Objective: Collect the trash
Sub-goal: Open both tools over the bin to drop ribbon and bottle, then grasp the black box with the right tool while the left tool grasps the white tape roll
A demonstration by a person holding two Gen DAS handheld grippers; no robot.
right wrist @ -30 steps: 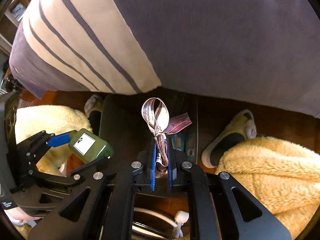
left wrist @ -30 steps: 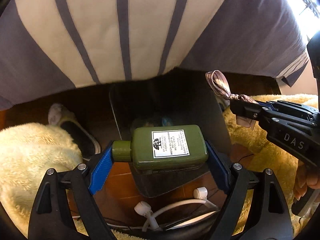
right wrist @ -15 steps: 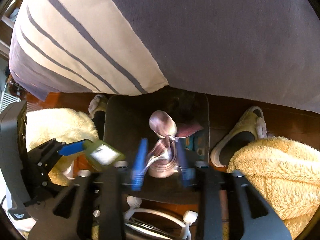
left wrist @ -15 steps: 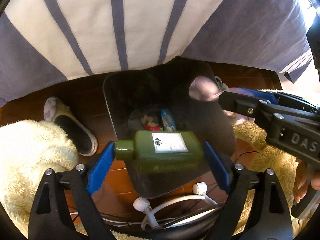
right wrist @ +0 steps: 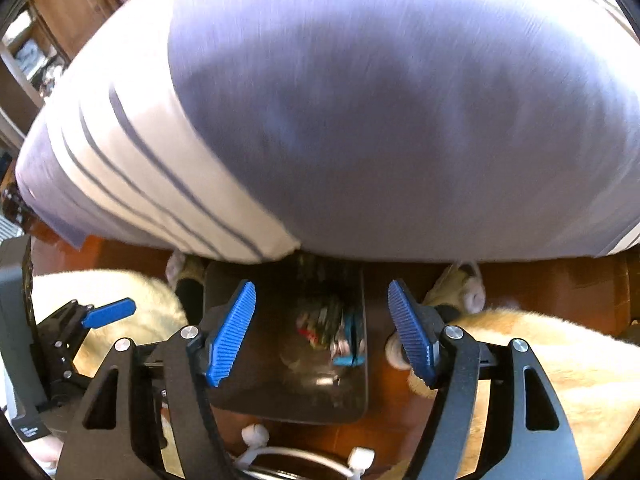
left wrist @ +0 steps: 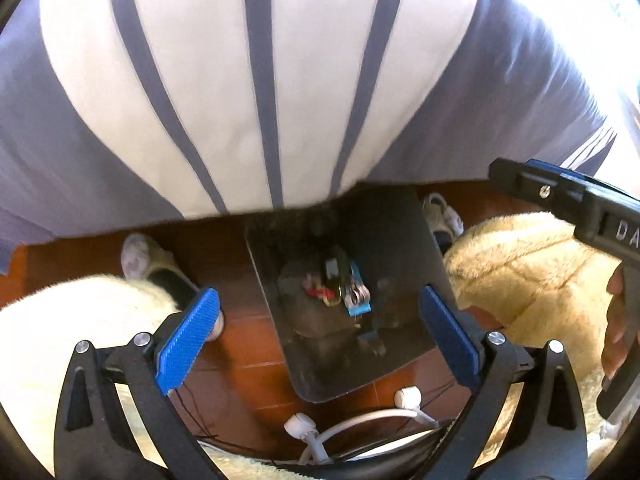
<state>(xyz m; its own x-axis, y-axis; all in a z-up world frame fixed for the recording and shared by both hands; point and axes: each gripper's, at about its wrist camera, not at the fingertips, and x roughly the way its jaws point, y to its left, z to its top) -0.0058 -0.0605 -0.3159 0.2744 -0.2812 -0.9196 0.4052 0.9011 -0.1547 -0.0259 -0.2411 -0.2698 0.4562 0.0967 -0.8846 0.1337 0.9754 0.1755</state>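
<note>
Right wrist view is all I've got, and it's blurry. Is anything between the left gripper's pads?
Observer: No. The left wrist view shows the left gripper with its jaws opening wide and nothing between them, above the black bin.
Operator: What's in the bin?
Observer: It is sharper there: a blue wrapper beside something red, with a darker item behind them that is too dim to name.
Operator: Who's holding my right gripper?
Observer: The right gripper has empty, opening jaws. The left wrist view shows a hand wrapped round its handle.
</note>
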